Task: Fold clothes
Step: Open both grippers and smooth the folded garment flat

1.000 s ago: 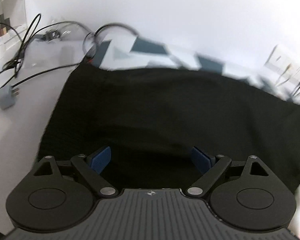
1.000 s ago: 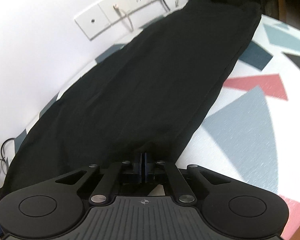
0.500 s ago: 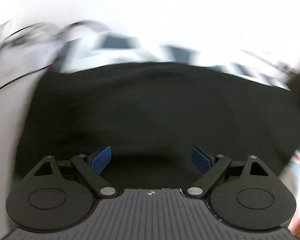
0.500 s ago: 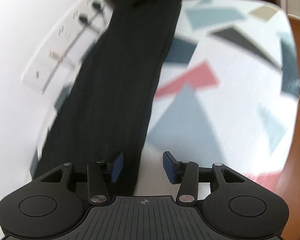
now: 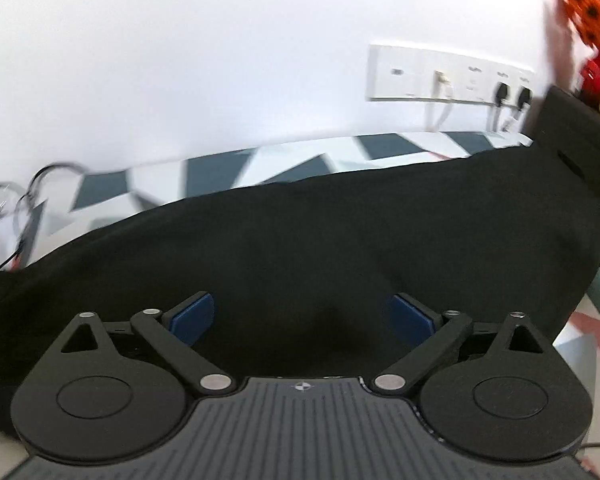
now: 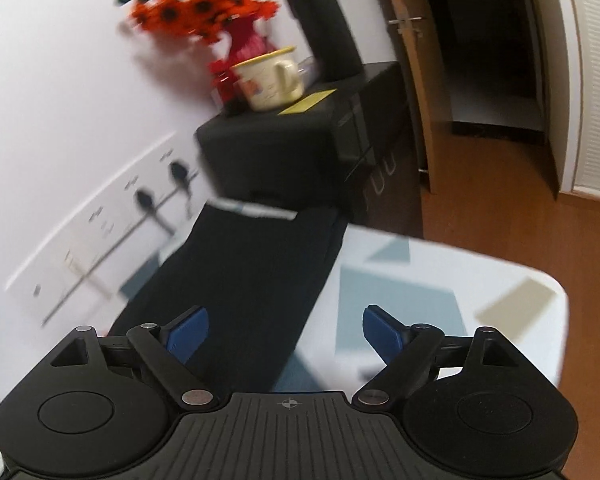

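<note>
A black garment [image 5: 320,240] lies in a long folded band on the patterned tabletop [image 5: 228,168], along the wall. My left gripper [image 5: 302,318] is open and empty just above its near edge. In the right wrist view the same garment [image 6: 252,276] runs away toward a black box. My right gripper [image 6: 286,334] is open and empty, its left finger over the cloth and its right finger over the bare tabletop [image 6: 400,300].
A white socket strip [image 5: 448,74] with plugs is on the wall. A black box [image 6: 300,148] carries a cream mug [image 6: 270,78], a red vase of orange flowers [image 6: 204,4] and a dark bottle [image 6: 324,20]. Cables [image 5: 24,196] lie far left. The table edge [image 6: 556,292] drops to wooden floor.
My right gripper opened and let go of the black garment, then swung right toward the box. My left gripper stayed open and turned right along the garment.
</note>
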Available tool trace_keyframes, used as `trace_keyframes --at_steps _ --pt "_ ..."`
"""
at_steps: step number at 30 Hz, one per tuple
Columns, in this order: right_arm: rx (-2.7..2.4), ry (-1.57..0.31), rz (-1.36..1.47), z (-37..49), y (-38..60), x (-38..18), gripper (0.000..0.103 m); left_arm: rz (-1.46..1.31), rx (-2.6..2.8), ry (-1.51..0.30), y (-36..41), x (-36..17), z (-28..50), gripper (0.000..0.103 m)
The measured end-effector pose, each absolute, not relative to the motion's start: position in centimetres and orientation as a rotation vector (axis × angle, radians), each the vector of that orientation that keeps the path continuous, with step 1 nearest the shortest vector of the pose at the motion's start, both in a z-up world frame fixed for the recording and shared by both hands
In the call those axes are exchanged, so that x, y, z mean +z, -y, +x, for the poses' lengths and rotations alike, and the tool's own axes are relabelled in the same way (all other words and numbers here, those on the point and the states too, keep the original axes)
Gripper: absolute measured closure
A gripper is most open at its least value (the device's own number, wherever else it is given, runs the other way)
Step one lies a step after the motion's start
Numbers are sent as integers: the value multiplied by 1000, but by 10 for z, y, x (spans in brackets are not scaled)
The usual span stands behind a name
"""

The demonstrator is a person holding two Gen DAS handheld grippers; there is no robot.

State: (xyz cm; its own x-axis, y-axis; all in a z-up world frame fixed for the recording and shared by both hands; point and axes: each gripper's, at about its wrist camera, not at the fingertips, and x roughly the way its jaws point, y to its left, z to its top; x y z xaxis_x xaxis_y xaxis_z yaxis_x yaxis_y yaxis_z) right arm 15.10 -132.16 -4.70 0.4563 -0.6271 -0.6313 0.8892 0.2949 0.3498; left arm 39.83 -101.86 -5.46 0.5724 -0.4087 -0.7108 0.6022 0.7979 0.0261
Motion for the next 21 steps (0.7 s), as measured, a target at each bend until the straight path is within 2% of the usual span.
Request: trace_keyframes --at_steps 3,5,8,10,11,21 --pt "-1041 -396 737 145 1369 -66 19 295 -537 -788 1060 -72 384 2" --pt "-1030 -444 727 145 1395 -89 16 289 -475 -836 1083 -89 376 2" --pt "-1001 -504 680 146 1416 -110 15 343 -433 -936 1119 -109 367 1" --pt "-963 -536 646 152 1422 -115 9 369 -372 -947 1140 -112 361 0" --pt "-944 -551 629 154 1426 -117 1 383 -333 -943 1148 -112 358 0" --pt "-751 -675 485 179 1456 -139 1 360 -206 -963 1153 -105 350 0"
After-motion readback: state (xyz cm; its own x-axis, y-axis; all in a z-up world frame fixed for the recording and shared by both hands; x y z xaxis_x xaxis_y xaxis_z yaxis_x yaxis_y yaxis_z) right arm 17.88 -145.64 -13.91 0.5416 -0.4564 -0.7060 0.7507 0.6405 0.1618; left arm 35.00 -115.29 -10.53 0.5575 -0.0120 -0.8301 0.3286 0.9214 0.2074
